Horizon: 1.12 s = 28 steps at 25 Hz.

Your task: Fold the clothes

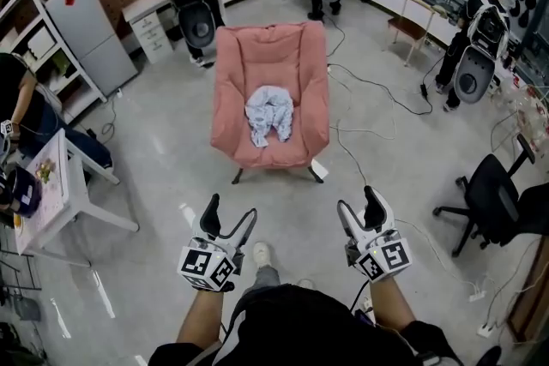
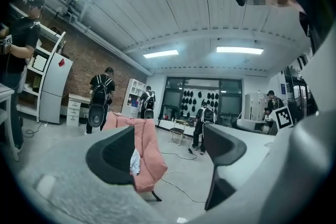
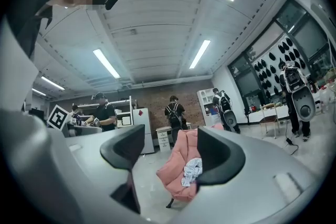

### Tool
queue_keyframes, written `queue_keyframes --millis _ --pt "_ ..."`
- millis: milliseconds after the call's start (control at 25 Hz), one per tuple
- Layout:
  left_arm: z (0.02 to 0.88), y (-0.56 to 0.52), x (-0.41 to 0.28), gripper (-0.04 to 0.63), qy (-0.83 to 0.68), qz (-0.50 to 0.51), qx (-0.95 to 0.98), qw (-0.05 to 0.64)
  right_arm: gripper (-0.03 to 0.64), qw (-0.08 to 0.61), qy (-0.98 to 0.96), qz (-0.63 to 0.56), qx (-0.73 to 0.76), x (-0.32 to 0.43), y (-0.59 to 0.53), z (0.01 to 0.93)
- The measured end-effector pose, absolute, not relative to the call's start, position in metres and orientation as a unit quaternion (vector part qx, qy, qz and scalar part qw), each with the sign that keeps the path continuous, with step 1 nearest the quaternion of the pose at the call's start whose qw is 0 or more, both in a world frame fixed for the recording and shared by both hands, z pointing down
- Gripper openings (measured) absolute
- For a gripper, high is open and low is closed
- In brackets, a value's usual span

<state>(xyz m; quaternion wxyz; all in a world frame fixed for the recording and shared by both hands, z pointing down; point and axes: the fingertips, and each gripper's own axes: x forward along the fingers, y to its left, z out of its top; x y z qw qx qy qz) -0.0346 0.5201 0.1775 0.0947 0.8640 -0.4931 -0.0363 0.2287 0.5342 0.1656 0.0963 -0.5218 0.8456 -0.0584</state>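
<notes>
The left gripper [image 1: 230, 214] and right gripper [image 1: 358, 203] are held side by side in front of the person, both pointed at a pink armchair [image 1: 273, 47]. Each pair of jaws stands wide apart, with nothing between the pads. The clothes [image 1: 270, 116] — one pale, crumpled bundle — lie unfolded on the armchair's seat against the backrest, well apart from both grippers, with bare grey floor [image 1: 171, 176] in between.

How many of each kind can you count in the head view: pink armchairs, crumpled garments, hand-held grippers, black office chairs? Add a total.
pink armchair: 1
crumpled garment: 1
grippers: 2 (left gripper, right gripper)
black office chair: 1
Total: 5
</notes>
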Motion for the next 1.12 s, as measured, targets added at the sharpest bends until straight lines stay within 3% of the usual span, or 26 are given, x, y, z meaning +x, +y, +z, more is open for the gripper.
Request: queue_keyframes --millis 440,560,760,1120 --pt "0.193 0.392 -0.068 0.407 -0.45 -0.019 0.89 0.067 0.291 0.052 0.836 -0.024 -0.546 0.172 0.421 0.175" --pt "0.192 0.36 -0.086 0.407 -0.444 -0.026 0.893 0.066 0.344 0.049 0.827 -0.006 -0.559 0.153 0.392 0.17" --pt "0.192 0.32 -0.12 0.407 -0.44 -0.029 0.895 0.066 0.343 0.056 0.817 -0.006 -0.574 0.124 0.354 0.172" --pt "0.224 0.263 -0.146 0.405 -0.426 -0.012 0.899 0.1 0.341 0.021 0.813 -0.046 -0.58 0.098 0.31 0.211"
